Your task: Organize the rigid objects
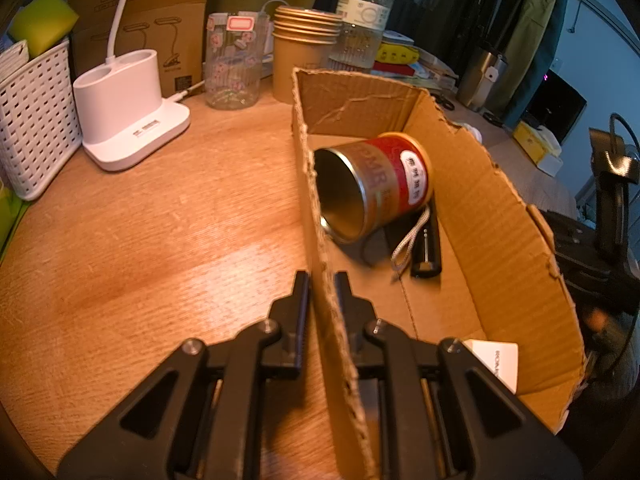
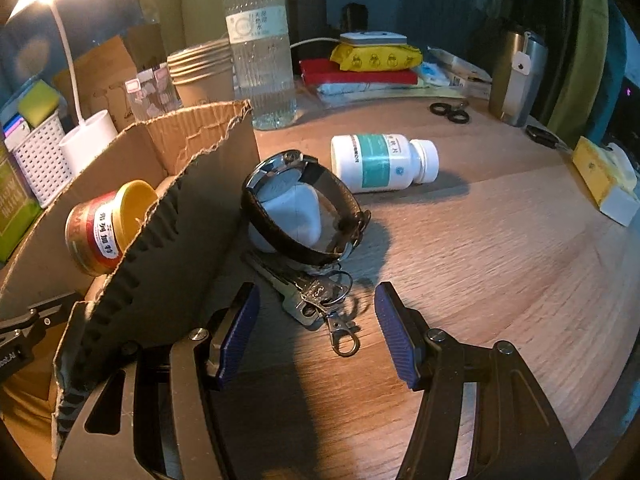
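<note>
The right gripper (image 2: 316, 328) hangs open over the keys (image 2: 308, 300) just outside the cardboard box (image 1: 500, 216), whose wall the left gripper (image 1: 322, 280) pinches, so next it must close on them

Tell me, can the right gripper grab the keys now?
Probably yes. The right gripper is open, the keys lie on bare table between its fingers, and only the watch sits just behind them.
</note>
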